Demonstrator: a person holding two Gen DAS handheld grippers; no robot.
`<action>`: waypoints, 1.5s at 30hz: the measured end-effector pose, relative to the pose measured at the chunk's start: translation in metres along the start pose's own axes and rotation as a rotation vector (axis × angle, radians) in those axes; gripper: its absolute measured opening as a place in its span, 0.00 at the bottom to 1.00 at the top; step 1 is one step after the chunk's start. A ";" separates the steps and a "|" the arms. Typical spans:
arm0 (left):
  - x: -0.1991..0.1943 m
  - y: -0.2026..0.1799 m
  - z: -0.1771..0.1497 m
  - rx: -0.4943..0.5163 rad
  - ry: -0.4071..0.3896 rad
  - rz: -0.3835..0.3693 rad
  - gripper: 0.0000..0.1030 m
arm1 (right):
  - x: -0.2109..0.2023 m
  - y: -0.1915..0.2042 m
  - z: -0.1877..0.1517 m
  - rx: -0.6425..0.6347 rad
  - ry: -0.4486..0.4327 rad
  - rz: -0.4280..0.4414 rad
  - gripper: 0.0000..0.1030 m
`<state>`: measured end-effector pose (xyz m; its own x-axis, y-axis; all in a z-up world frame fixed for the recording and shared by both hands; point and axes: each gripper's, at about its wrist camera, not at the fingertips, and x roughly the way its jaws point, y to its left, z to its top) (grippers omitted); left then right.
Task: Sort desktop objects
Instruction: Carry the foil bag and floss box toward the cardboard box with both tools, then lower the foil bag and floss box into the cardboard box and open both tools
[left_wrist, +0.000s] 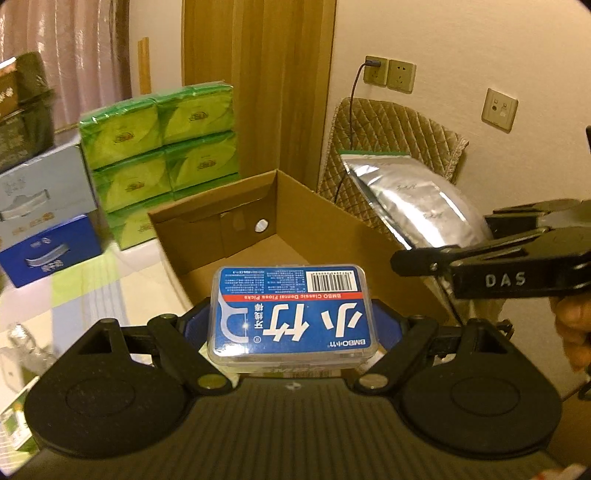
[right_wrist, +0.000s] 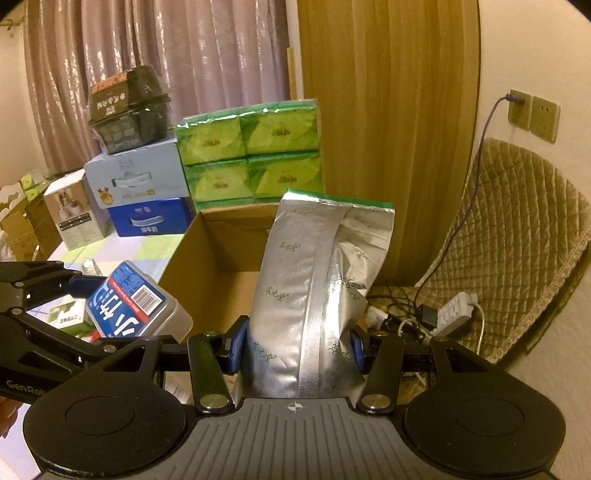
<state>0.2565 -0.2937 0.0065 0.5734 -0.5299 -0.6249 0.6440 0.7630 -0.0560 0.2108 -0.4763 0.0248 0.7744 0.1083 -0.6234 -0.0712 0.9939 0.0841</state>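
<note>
Clamping the floss-pick box, left gripper holds it w/ fingers wide, near the open cardboard box; right gripper pinches the silver pouch beside it.

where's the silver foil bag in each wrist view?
Left wrist: silver foil bag at right of centre, behind the cardboard box, held by the right gripper.
Right wrist: silver foil bag at centre, upright, clamped at its base.
Shared landmark: green tissue packs.
</note>
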 end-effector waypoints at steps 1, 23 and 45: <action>0.003 0.001 0.001 -0.003 0.000 -0.006 0.82 | 0.002 0.000 0.000 0.002 0.002 -0.003 0.48; 0.008 0.023 -0.001 -0.054 -0.010 -0.003 0.90 | 0.020 0.009 0.009 -0.008 0.013 -0.003 0.48; -0.012 0.041 -0.017 -0.076 -0.012 0.030 0.90 | 0.017 0.020 0.009 0.019 -0.006 0.001 0.75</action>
<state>0.2676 -0.2493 -0.0013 0.5980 -0.5108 -0.6177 0.5868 0.8039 -0.0967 0.2286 -0.4545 0.0227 0.7779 0.1089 -0.6189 -0.0602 0.9933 0.0991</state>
